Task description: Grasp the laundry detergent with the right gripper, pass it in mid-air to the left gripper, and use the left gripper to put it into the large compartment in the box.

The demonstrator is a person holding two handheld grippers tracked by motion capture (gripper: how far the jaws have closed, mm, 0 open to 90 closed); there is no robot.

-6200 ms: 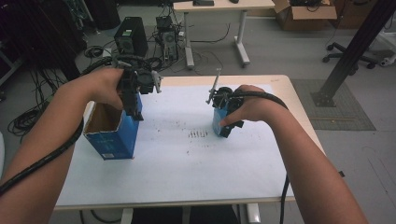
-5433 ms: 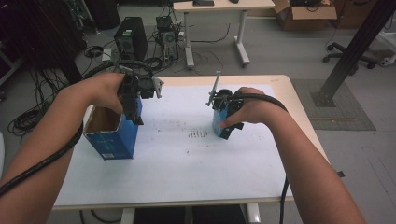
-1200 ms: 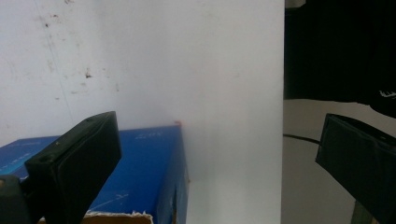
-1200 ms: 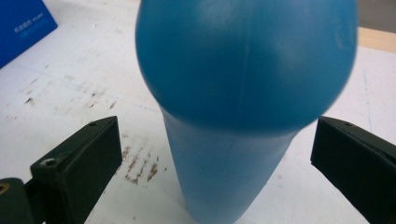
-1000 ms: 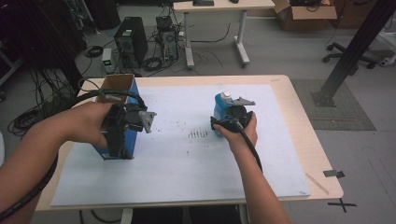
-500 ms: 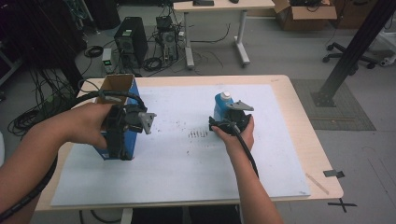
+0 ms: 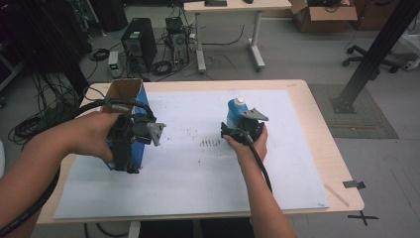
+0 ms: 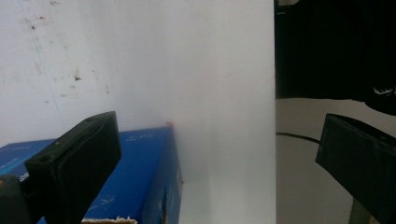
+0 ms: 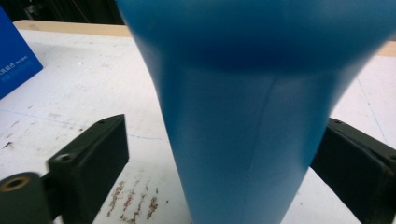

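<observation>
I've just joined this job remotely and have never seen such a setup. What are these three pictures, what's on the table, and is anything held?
A person holds a hand-held gripper in each hand. The high view looks down on the table; the other two look along each gripper's jaws. On the white sheet stand an open blue cardboard box and a blue bottle. The left hand-held gripper is open at the box. The right hand-held gripper has just been closing with the bottle between its jaws; a gap shows on the left, so it isn't gripped yet.
</observation>
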